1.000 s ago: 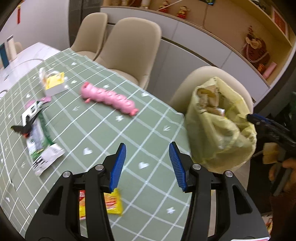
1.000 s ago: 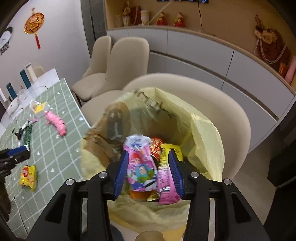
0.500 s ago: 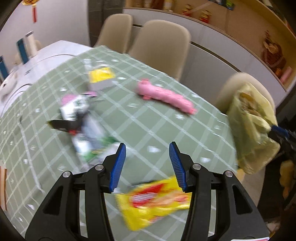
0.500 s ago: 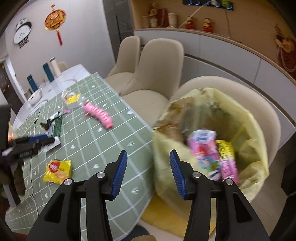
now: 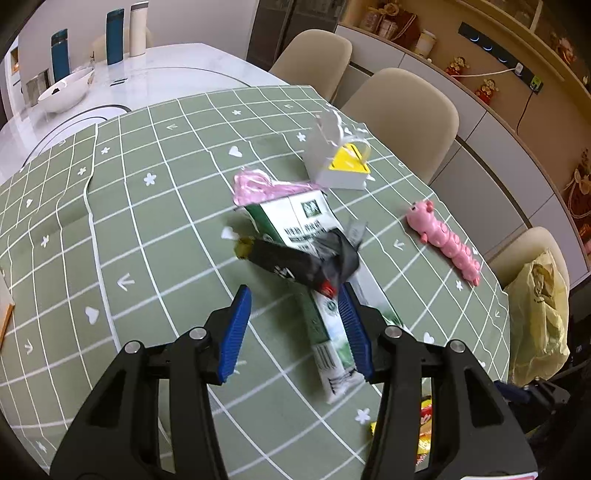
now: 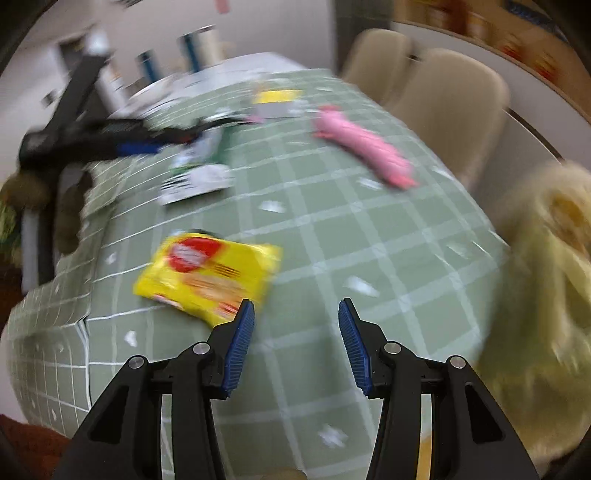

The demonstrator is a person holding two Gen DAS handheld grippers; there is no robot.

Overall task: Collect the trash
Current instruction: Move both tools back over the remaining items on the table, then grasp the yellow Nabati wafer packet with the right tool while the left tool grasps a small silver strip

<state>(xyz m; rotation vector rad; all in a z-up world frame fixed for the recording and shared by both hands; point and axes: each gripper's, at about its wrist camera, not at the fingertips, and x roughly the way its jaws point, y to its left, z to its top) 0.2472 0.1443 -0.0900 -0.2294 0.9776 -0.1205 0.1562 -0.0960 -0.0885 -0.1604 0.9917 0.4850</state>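
Note:
My left gripper (image 5: 293,295) is open above a green-and-white carton (image 5: 314,236) that lies flat on the green checked tablecloth (image 5: 155,206). A black wrapper (image 5: 295,264) lies across the carton just beyond the fingertips. A pink wrapper (image 5: 255,186) and a white box with a yellow top (image 5: 341,166) lie farther off. My right gripper (image 6: 295,314) is open and empty above the cloth, with a yellow snack packet (image 6: 208,273) just left of its left finger. The yellow trash bag (image 6: 546,280) hangs at the right, and is also at the table's edge in the left wrist view (image 5: 539,314).
A pink caterpillar toy (image 5: 445,240) lies near the table's right edge. Beige chairs (image 5: 402,107) line the far side. A white bowl (image 5: 64,92) and tall bottles (image 5: 114,35) stand on the white table beyond. The right wrist view is blurred by motion.
Both grippers have swung away from the trash bag to the table. The left now hovers over the carton and black wrapper; the right has left the bag's mouth and is beside the yellow packet.

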